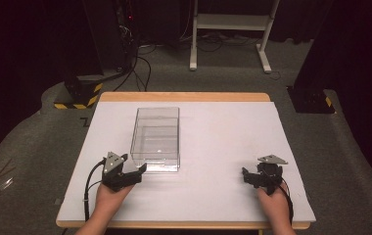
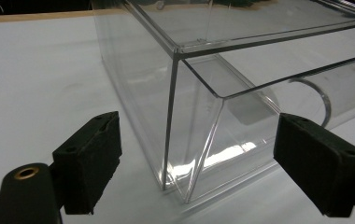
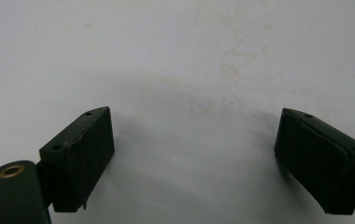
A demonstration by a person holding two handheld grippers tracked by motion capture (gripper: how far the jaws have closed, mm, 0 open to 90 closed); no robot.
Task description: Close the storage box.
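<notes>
Clear box (image 1: pixel 155 139) left of centre on white table (image 1: pixel 223 127), left gripper (image 1: pixel 125 172) wide at its near corner, seemingly to grasp, right gripper (image 1: pixel 257 177) wide, well apart, idle.

No legible text or labels anywhere

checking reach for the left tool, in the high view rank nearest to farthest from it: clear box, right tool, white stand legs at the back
1. Clear box: just right of the left tool, beside it.
2. Right tool: across the table's near edge.
3. White stand legs: on the floor beyond the table.
</notes>
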